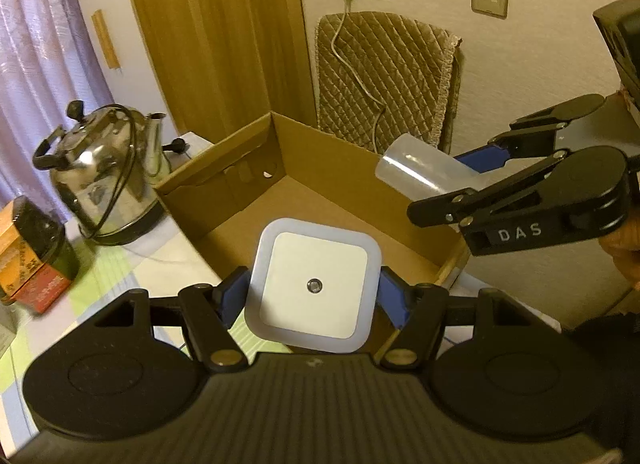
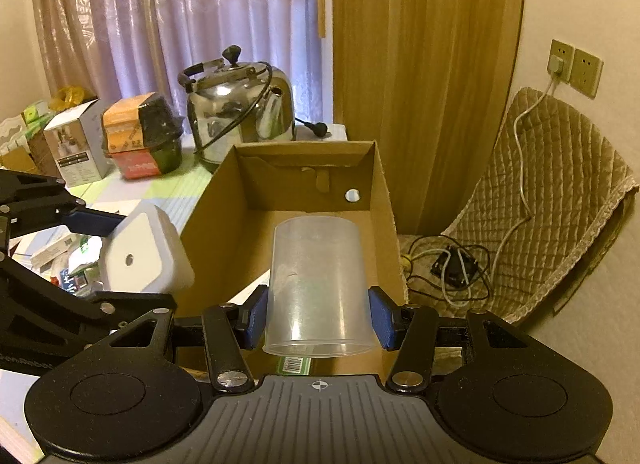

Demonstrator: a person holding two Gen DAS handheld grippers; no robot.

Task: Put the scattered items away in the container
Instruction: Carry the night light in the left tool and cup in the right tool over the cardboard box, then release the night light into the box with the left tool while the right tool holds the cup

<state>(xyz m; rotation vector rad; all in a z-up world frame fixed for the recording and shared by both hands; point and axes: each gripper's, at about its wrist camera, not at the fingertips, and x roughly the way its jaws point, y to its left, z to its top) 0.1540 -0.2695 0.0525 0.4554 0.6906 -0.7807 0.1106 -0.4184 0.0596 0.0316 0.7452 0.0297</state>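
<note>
Left gripper (image 1: 314,296): jaws clenched on a white square night light (image 1: 313,284), blue pads pressing its two sides, its face with the small central sensor turned toward the camera; held in the air over the near edge of the box (image 1: 256,152). Right gripper (image 2: 318,314): jaws clenched on a clear plastic cup (image 2: 318,284), gripped near its open rim, closed base pointing away toward the box interior; held above the box's near end. Box: open brown cardboard, standing on the tabletop (image 2: 176,188), a round hole in its far wall, floor bare where visible. In the left wrist view the right gripper enters from the right with the cup over the box's right wall. In the right wrist view the left gripper and light sit just left of the box. Tabletop: pale green-checked cloth, carrying a steel kettle (image 2: 240,104) with a black cord beyond the box, an orange-and-black package (image 2: 140,136) and small cartons to its left. Background: lilac curtain, wooden panel, quilted chair cover (image 2: 560,200), wall sockets with a white cable plugged in.
</note>
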